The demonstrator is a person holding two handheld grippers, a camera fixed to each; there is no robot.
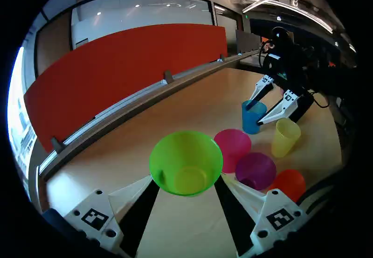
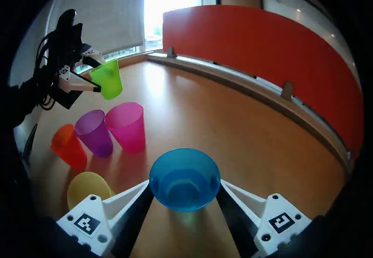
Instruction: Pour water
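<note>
The left gripper is clenched on the green cup, seemingly lifted off the table, and the right gripper grips the upright blue cup, which may hold water, though its tint hides that. These 2 cups are well apart, the pink cup and purple cup between them, so a pour likely needs one carried across.

Pink cup, purple cup and orange cup cluster together; yellow cup near; red partition behind.
</note>
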